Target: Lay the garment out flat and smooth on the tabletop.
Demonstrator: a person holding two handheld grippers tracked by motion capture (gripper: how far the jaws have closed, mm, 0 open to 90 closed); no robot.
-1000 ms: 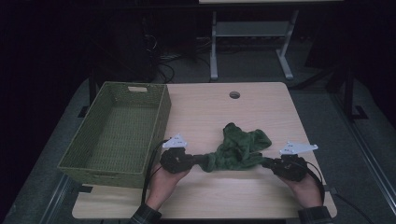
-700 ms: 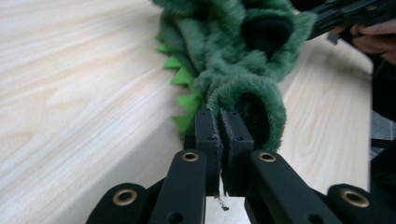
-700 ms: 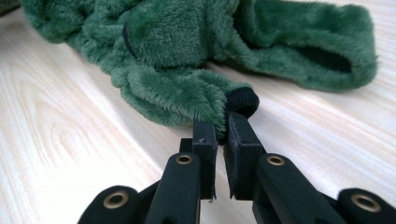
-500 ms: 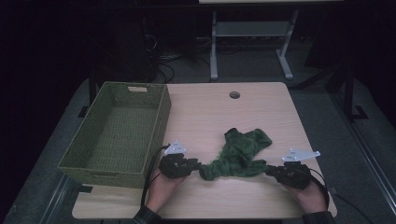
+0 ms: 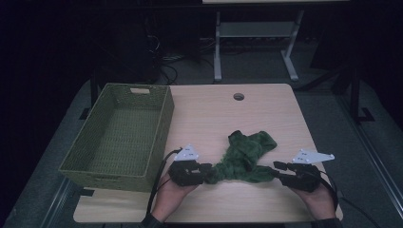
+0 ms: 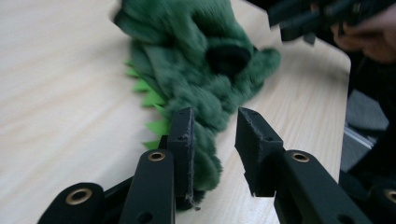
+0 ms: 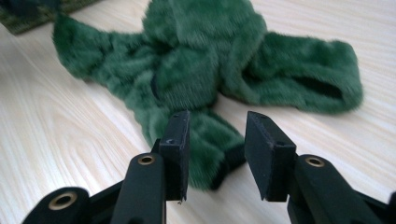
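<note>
Green plush cloth toy point(image 7: 205, 70), shaggy and matt, with flat felt-like spikes, between matt black plastic jaws; beneath them, smooth pale wood-grain table point(image 5: 209, 109); alongside, coarse woven green basket point(image 5: 119, 137).

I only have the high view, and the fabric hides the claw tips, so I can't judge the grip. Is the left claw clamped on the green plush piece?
Observer: No. The left claw has just been opening. The green plush piece leans on one jaw, with a gap to the other.
Operator: And the right claw?
Observer: The right claw has also just been opening. The plush's dark-edged end lies between its jaws, unpinched.
Operator: Any detail on the plush I'd miss?
Observer: A row of light green felt spikes runs along its edge near the left claw.
</note>
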